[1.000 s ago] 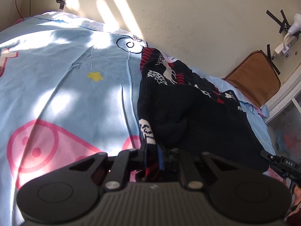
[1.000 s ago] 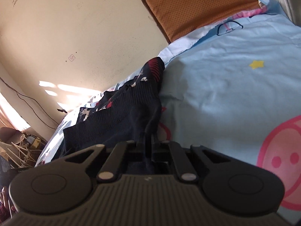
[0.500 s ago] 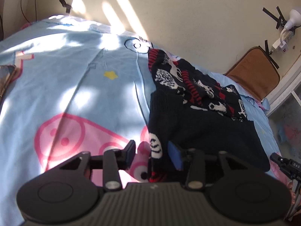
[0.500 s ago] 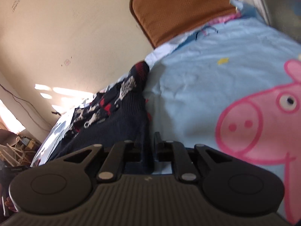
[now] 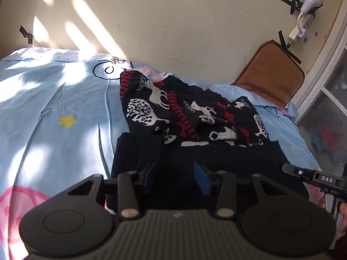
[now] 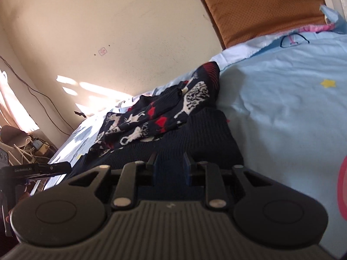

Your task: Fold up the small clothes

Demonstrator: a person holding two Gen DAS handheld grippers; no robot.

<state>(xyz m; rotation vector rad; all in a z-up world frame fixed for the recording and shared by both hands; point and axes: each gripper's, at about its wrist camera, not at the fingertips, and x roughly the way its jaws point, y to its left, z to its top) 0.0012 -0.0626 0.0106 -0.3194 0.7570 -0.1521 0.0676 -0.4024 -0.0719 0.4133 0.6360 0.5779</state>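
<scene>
Knitted dark navy sweater (image 5: 195,125) with white reindeer and red stripe patterning lies on the light blue cartoon-print bedsheet (image 5: 54,108), its patterned part bunched toward the far side near the cream wall (image 5: 184,32), its plain ribbed navy part folded toward me on the near side. My left gripper (image 5: 176,176) sits at the near edge of that plain part; its blue-padded jaws stand partly apart and are closing, with dark knit lying between them, but the pads do not press on it. My right gripper (image 6: 171,166) sits at the same near edge, seen from the other side; its jaws stand at a narrow gap and are opening, dark knit showing in the gap, the pads not clamped on it. In the left wrist view the tip of the right tool shows at the right border, and part of my hand (image 5: 342,212) beside it. A brown padded cushion (image 5: 271,75) leans against the wall at the far right corner of the bed. A white bulb lamp on a plug strip (image 5: 308,2) is taped to the wall above it. A yellow star (image 5: 67,121) printed on the sheet lies left of the sweater, well apart from it. Sunlight falls in bars across the wall and sheet on the left.
</scene>
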